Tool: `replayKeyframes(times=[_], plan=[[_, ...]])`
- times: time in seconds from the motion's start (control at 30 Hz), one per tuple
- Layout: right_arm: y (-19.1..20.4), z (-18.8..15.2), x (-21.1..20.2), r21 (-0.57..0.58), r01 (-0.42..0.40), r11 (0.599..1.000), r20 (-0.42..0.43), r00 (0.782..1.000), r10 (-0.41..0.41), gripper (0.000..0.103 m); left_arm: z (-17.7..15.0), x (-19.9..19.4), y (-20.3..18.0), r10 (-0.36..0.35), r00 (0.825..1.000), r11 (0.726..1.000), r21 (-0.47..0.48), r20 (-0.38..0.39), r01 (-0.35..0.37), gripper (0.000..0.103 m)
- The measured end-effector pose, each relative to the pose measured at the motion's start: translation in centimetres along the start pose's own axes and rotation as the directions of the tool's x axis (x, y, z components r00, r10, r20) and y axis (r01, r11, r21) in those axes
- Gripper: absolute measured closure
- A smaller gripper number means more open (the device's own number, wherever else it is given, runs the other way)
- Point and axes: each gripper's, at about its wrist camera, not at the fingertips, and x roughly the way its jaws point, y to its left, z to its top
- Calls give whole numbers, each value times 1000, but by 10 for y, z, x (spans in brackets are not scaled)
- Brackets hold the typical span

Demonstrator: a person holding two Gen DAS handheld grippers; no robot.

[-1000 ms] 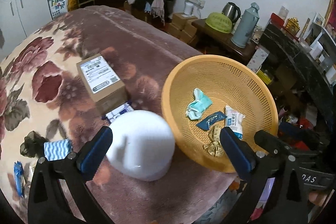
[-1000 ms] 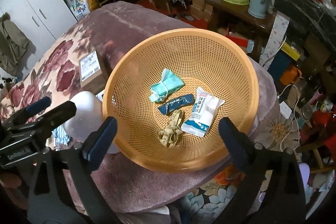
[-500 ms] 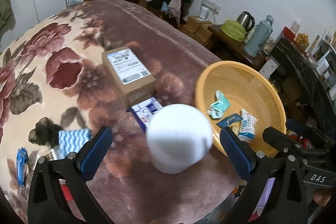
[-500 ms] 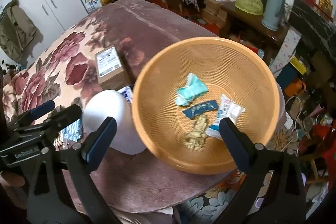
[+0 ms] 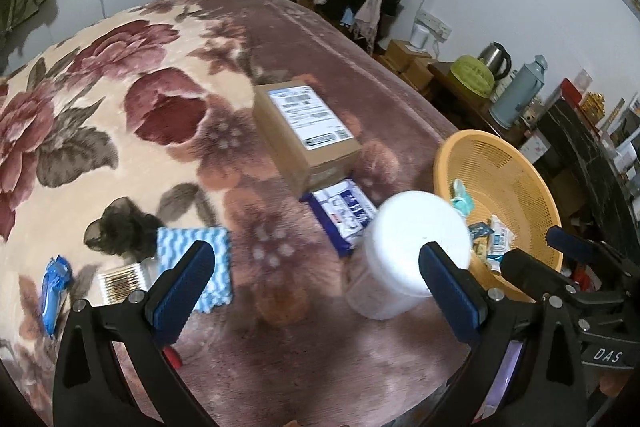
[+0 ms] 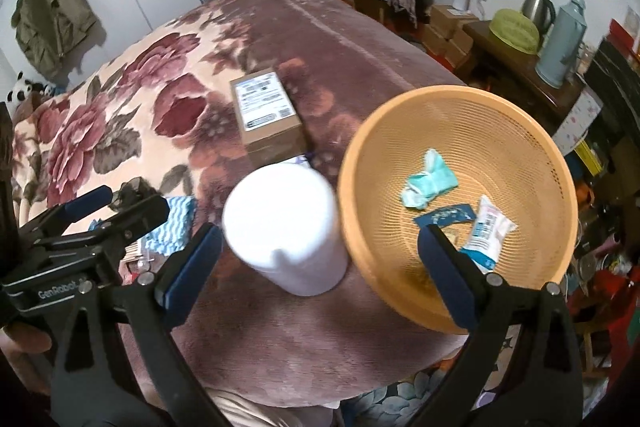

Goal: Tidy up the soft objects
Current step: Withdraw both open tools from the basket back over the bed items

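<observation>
An orange mesh basket (image 6: 520, 131) sits at the bed's right edge and holds a teal cloth (image 6: 430, 183), a dark blue packet (image 6: 444, 215) and a white pouch (image 6: 486, 231). It also shows in the left wrist view (image 5: 516, 183). On the blanket lie a blue wavy cloth (image 5: 200, 255), a dark net item (image 5: 120, 231), a blue packet (image 5: 54, 283), a cotton swab box (image 5: 120, 281) and a blue-white tissue pack (image 5: 344, 209). My left gripper (image 5: 316, 291) is open and empty above the blanket. My right gripper (image 6: 320, 267) is open and empty near the basket.
A white lidded jar (image 5: 408, 251) stands between the tissue pack and the basket; it also shows in the right wrist view (image 6: 288, 227). A cardboard box (image 5: 304, 135) lies behind it. A side table with kettle and thermos (image 5: 516, 95) stands right of the bed.
Both grippers have pulled back and swung left, away from the basket. More of the blanket and its loose items shows now. Both stay open and empty.
</observation>
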Motion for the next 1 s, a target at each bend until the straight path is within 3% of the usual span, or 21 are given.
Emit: replayKeyframes(times=[1.0], plan=[[130,-25,28,-187,-39,982,-77,997,25,4,-51,-18,139,69,997,985,-159,-16,-71,1]])
